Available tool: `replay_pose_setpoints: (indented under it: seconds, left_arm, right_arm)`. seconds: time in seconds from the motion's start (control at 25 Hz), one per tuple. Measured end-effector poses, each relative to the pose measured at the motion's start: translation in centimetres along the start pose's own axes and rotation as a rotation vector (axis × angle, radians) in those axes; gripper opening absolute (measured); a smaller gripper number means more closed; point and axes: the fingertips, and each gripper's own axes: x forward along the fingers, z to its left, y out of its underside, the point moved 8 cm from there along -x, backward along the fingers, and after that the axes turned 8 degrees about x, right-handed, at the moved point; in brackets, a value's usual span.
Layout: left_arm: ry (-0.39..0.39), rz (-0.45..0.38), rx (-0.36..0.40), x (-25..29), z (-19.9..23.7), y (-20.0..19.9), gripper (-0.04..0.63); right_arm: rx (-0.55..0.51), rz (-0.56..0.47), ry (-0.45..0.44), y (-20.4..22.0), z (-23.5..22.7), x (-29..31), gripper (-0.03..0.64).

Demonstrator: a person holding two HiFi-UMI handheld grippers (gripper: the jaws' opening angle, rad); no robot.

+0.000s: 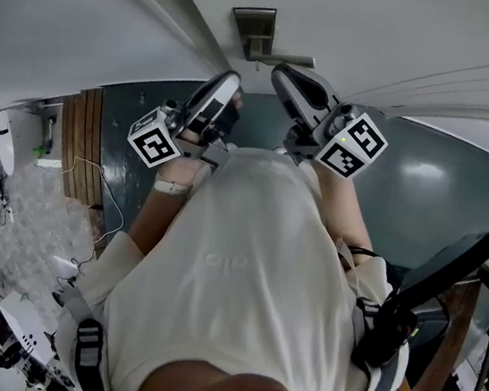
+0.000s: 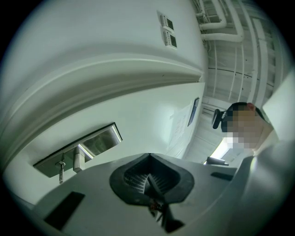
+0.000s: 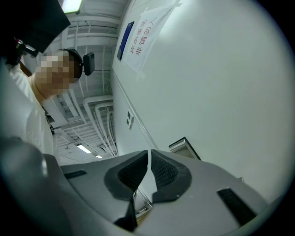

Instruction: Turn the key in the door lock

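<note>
We wear a loose cream T-shirt with short sleeves, a white band round the left wrist and a thin dark band round the right. A black strap with a buckle sits at our left side. Our left gripper and right gripper are smooth grey shells — each carries a cube faced with black-and-white square markers. Their pads are black and ribbed, and black slots are sunk into the grey.
</note>
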Motion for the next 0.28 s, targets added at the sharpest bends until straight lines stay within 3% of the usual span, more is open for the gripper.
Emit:
replay_pose_setpoints:
  seconds: [0.28]
  left_arm:
    - [-0.005, -0.001, -0.007, -0.36, 1.12, 0.13, 0.008]
  right_arm:
    - [0.018, -0.009, 0.014, 0.75, -0.98, 0.11, 0.025]
